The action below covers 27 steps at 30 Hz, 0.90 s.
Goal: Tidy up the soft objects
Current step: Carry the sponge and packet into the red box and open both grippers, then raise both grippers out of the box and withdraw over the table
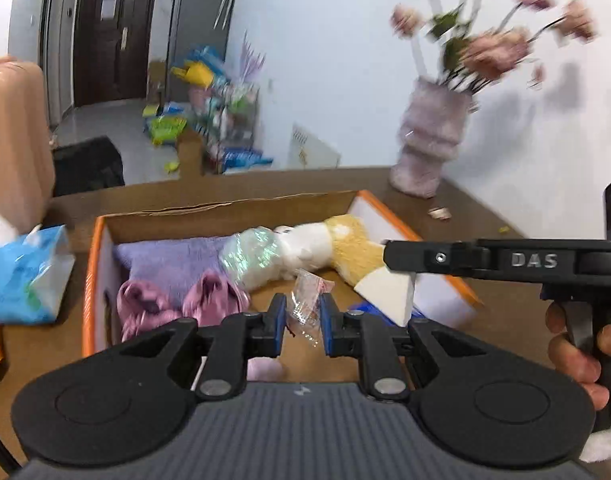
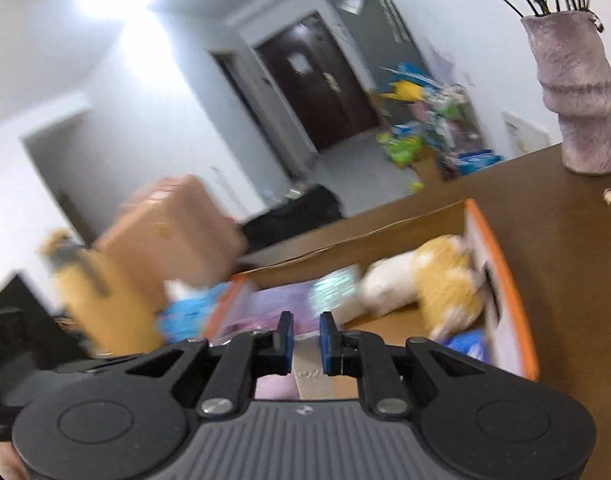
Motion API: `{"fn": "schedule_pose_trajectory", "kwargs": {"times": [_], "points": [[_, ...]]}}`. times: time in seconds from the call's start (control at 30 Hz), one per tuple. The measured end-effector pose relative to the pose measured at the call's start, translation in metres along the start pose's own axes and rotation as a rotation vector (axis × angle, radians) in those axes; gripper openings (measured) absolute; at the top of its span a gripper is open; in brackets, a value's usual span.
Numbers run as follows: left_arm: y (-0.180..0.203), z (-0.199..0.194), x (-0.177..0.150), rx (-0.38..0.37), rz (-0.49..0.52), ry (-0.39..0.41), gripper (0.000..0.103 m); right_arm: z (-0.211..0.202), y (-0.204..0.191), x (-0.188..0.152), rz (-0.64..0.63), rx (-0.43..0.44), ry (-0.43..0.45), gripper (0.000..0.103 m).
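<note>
The soft things lie in an open box (image 1: 99, 248) with orange rims on a brown table (image 1: 505, 320): a plush toy (image 1: 325, 246), white and yellow, lies across the far part, a purple towel (image 1: 173, 260) is spread at the left, and pink satin pieces (image 1: 177, 304) sit near the front left corner. The left gripper (image 1: 301, 318) hangs over the front of the box, and its jaws are nearly together, clamped on a small clear packet (image 1: 305, 304) with something red inside. The right gripper (image 2: 305, 334) points toward the same box; its jaws stand close together with only a narrow gap, and nothing is between them. A tissue pack (image 1: 25, 276) lies on the table left of the box. I judge that the step in hand is carrying the packet to its place. The next move calls for lowering it over a free part of the box floor and then opening the jaws, while the empty right gripper keeps away from it.
</note>
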<state>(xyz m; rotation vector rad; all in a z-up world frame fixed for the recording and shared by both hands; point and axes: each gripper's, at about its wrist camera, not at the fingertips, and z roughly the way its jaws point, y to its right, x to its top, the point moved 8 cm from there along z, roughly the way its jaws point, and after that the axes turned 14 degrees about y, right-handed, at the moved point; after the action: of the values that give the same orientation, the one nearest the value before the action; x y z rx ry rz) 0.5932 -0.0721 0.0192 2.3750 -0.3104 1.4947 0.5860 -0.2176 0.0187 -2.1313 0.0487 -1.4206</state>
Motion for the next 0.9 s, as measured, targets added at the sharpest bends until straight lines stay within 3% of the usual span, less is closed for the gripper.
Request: {"fn": "schedule_pose_trajectory", "kwargs": {"times": [0.07,0.13,0.17,0.2,0.27,0.43,0.67,0.9], "points": [[0.0,0.03,0.002,-0.031,0.026,-0.041,0.02,0.033,0.014,0.006,-0.055,-0.069,-0.024,0.014],[-0.003,0.056,0.0,-0.013,0.056,-0.069,0.021,0.057,0.026,0.009,-0.075,-0.12,-0.044,0.019],[-0.005,0.067,-0.004,0.002,0.079,-0.086,0.029,0.067,0.029,0.009,-0.093,-0.145,-0.05,0.022],[-0.008,0.076,-0.006,0.014,0.097,-0.099,0.043,0.077,0.032,0.009,-0.123,-0.17,-0.054,0.026],[-0.012,0.082,-0.009,0.039,0.103,-0.093,0.052,0.087,0.032,0.008,-0.177,-0.184,-0.051,0.039],[-0.019,0.075,-0.006,0.026,0.093,-0.062,0.054,0.086,0.023,0.008,-0.226,-0.166,-0.024,0.044],[-0.03,0.024,0.014,0.072,0.088,-0.01,0.054,0.05,0.012,0.024,-0.233,-0.162,-0.001,0.046],[-0.028,-0.093,0.016,0.117,0.118,0.139,0.064,-0.053,-0.019,0.028,-0.353,-0.128,0.05,0.055]]}}
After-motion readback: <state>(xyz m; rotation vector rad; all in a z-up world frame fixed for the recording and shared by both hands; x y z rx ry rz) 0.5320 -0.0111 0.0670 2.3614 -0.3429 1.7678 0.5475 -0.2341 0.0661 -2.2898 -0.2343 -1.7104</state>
